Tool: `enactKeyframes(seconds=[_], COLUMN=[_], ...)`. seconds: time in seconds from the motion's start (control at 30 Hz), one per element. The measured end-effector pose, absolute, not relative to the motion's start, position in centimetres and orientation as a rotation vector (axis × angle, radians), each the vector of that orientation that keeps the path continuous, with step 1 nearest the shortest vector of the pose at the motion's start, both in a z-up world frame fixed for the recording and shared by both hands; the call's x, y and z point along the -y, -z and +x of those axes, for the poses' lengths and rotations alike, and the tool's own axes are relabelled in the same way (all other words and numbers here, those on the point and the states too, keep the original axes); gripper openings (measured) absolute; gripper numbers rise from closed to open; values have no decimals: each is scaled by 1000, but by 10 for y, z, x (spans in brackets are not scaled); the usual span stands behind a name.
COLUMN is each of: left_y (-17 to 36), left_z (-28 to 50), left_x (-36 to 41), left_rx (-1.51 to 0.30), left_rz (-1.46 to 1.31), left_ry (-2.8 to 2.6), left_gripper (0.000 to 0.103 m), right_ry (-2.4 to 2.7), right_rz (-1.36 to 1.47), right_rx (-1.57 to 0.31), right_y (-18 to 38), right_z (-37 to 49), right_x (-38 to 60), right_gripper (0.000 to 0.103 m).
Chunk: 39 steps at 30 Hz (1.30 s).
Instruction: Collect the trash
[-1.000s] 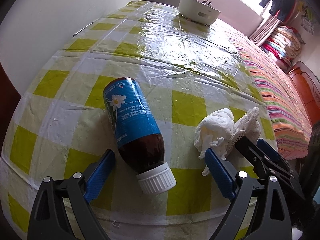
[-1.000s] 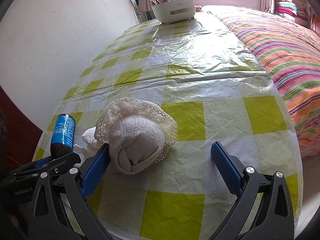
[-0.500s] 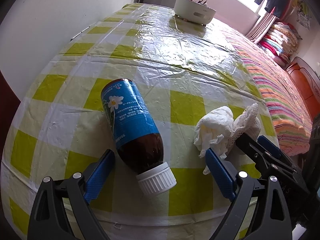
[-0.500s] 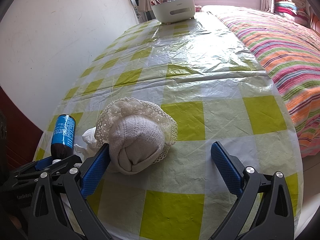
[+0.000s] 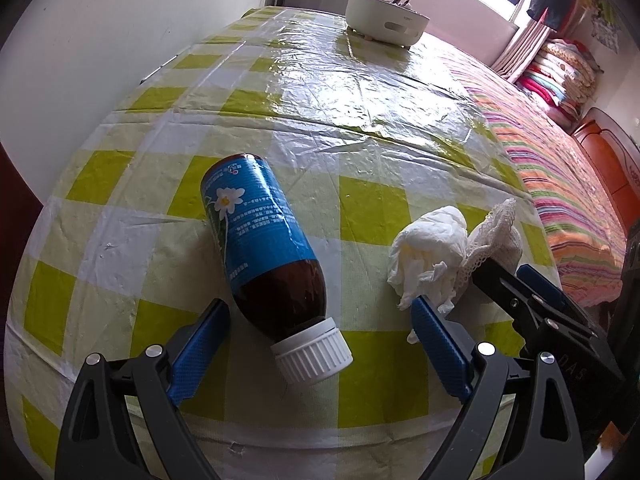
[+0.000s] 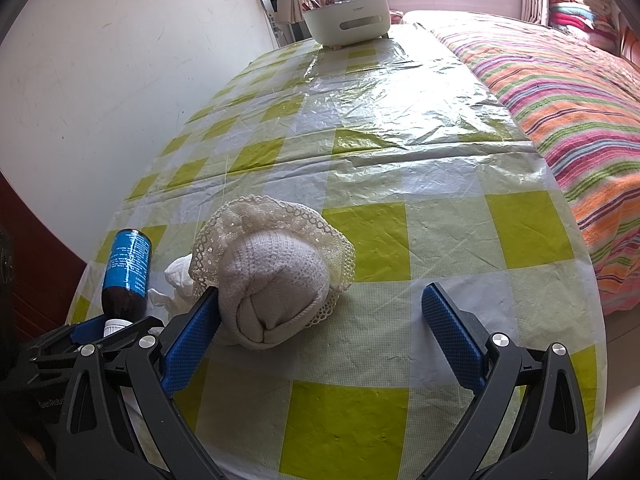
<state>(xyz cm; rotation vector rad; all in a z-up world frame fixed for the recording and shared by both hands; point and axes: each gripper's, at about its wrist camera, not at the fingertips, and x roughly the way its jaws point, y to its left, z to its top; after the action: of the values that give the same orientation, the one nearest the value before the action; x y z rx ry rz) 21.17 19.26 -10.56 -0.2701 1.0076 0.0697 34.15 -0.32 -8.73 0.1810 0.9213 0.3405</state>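
Left wrist view: the left gripper (image 5: pixel 318 334) is spread wide above the near edge of the table (image 5: pixel 372 208), which is covered with a yellow-green and white checked cloth under clear plastic. A brown bottle (image 5: pixel 264 248) with a blue label lies on its side between the two blue pads (image 5: pixel 202 344), its white cap (image 5: pixel 312 354) pointing toward the camera and its base pointing away to the left. The cap sits in the gap between the pads; neither pad touches it. A crumpled white tissue (image 5: pixel 430 258) lies just beyond the right-hand pad, touching a lace-edged cream sock bundle (image 5: pixel 498 236) on its far side. The right gripper (image 5: pixel 532 292) enters from the right edge, next to that bundle.

Right wrist view: the right gripper (image 6: pixel 320 328) is likewise spread wide. The rolled sock bundle (image 6: pixel 276 276) lies just inside its left-hand pad, in contact with it, while the right-hand pad stands well apart from the bundle. The tissue (image 6: pixel 176 280) shows behind the bundle, and the bottle (image 6: pixel 128 268) lies farther left, its cap at the left gripper (image 6: pixel 96 332). A white basket (image 6: pixel 352 20) stands at the far end of the table, and a striped blanket (image 6: pixel 560 92) lies along the table's right side.
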Motion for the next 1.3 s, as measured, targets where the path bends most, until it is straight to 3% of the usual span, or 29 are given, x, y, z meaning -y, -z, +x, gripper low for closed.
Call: enactKeyframes(seconds=[0.93,1.3], left_y=[105,72], left_z=[207,191], left_x=[-193,-190], left_rx=[-1015,-869], left_rz=[-266,-183], left_ry=[-62,-79], left_gripper=[89,89], right_ry=[-338,-344], right_rz=[176,166], right_rx=[-923,-924], right_y=[87,84], right_z=[341,337], right_x=[2,3], right_gripper=[97,97])
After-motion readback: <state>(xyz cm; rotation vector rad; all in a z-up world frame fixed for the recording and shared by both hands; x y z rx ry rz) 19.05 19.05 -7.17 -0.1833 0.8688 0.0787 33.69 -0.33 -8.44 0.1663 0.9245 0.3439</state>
